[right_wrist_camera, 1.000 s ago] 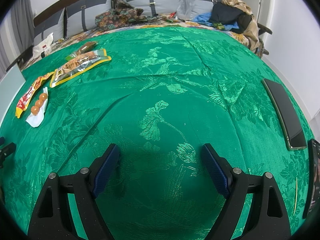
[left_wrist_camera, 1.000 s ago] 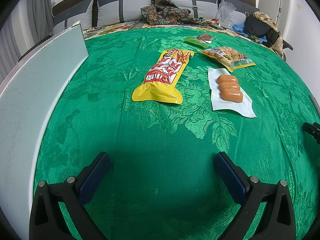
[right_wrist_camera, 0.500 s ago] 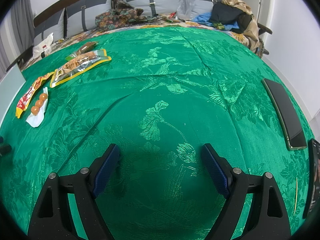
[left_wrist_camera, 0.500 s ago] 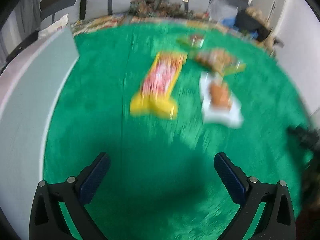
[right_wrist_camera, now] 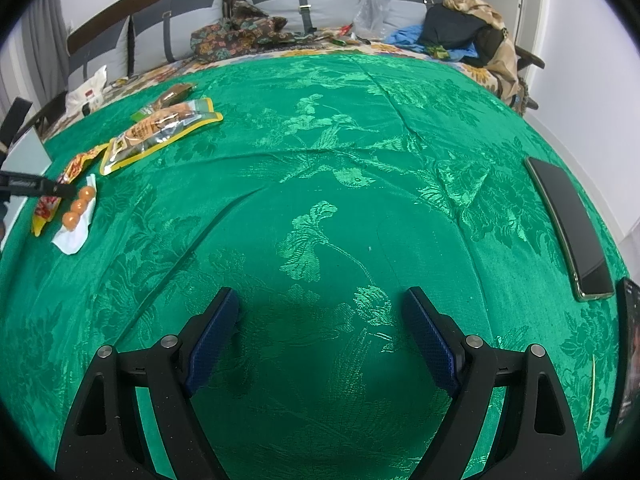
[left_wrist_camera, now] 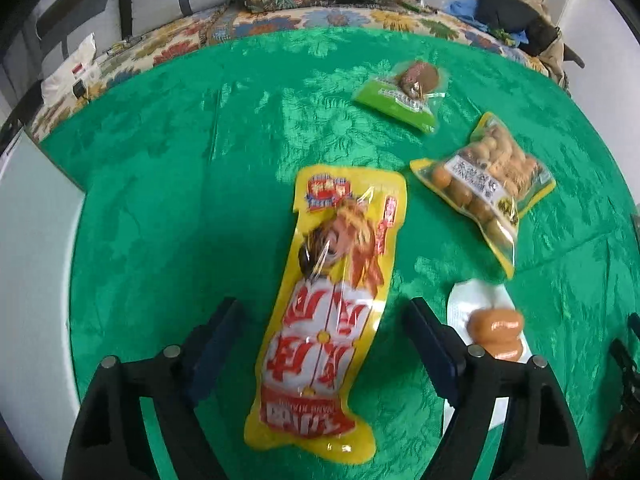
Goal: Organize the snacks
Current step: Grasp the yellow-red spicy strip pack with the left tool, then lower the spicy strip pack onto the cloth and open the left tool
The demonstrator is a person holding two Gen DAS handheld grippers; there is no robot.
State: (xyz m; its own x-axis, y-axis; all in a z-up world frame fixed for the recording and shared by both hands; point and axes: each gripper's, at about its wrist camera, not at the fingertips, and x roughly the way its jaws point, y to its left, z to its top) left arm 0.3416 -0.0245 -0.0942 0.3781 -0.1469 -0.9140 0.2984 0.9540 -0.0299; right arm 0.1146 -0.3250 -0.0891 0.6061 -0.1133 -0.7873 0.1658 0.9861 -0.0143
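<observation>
A long yellow and red snack pack (left_wrist_camera: pixel 348 220) lies lengthwise on the green cloth (left_wrist_camera: pixel 180 200). My left gripper (left_wrist_camera: pixel 323 308) straddles its lower half. The jaws are closing, with a gap still showing between each blue pad and the pack. To the right lie a white pack of orange sausages (left_wrist_camera: pixel 496 326), a yellow-edged bag of brown balls (left_wrist_camera: pixel 488 184) and a green pack (left_wrist_camera: pixel 400 96). In the right wrist view these snacks are far left, around the yellow-edged bag (right_wrist_camera: pixel 160 136). My right gripper (right_wrist_camera: pixel 320 294) hangs open over bare cloth, holding nothing.
A white panel (left_wrist_camera: pixel 32 260) borders the cloth on the left. A dark phone (right_wrist_camera: pixel 568 232) and a second dark device (right_wrist_camera: pixel 628 360) lie near the right edge. Pillows (right_wrist_camera: pixel 304 4) and piled clothes (right_wrist_camera: pixel 468 28) fill the back.
The left gripper has moved forward until it straddles the yellow and red pack, and its jaws have narrowed. The right gripper has stayed where it was.
</observation>
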